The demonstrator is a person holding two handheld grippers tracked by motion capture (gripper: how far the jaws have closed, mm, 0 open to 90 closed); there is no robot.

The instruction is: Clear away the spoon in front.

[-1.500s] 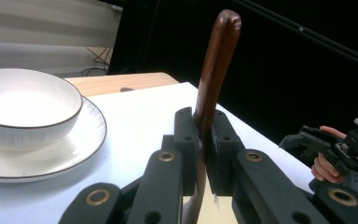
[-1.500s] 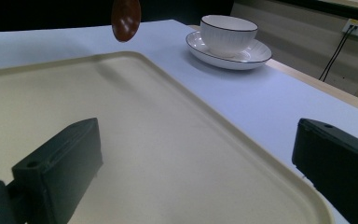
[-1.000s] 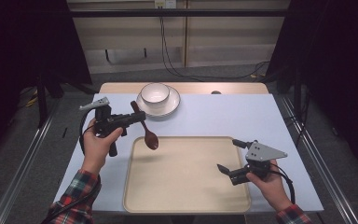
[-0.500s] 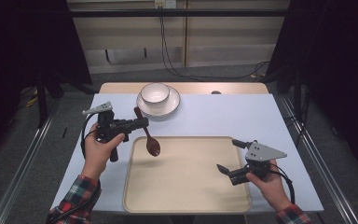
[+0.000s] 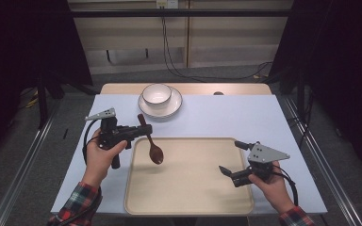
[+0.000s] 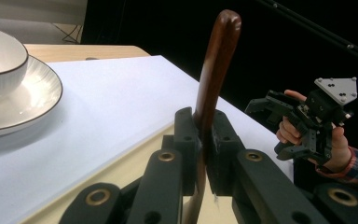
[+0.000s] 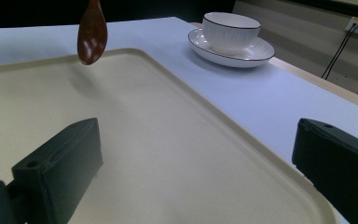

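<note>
The left gripper (image 5: 143, 130) is sitting left of centre in the high view, its jaws pressed together on the handle of a dark brown wooden spoon (image 5: 151, 141). In the left gripper view the handle (image 6: 216, 70) is rising upright from between the two black jaws, tilting slightly to the right at its rounded top. The spoon's bowl is hanging down over the upper left corner of the tray (image 5: 188, 207), and in the right gripper view it (image 7: 92, 31) is hovering above the tray surface at the upper left of the frame, not touching it.

The right gripper (image 5: 231, 158) is resting in the lower right of the high view, over the right part of the tray, with its jaws spread wide and nothing between them; the left gripper view is showing it (image 6: 265, 126) at the right edge, held in a hand (image 6: 335, 144) with a plaid sleeve.

No writing or brand is readable anywhere. There is one spoon, one tray, one bowl and one plate. The beige tray is lying empty on the pale blue table cover (image 5: 226, 115). The white bowl (image 5: 157, 94) is standing on the white dark-rimmed plate (image 5: 173, 107) at the upper centre of the high view, well apart from both grippers; the bowl looks empty.
</note>
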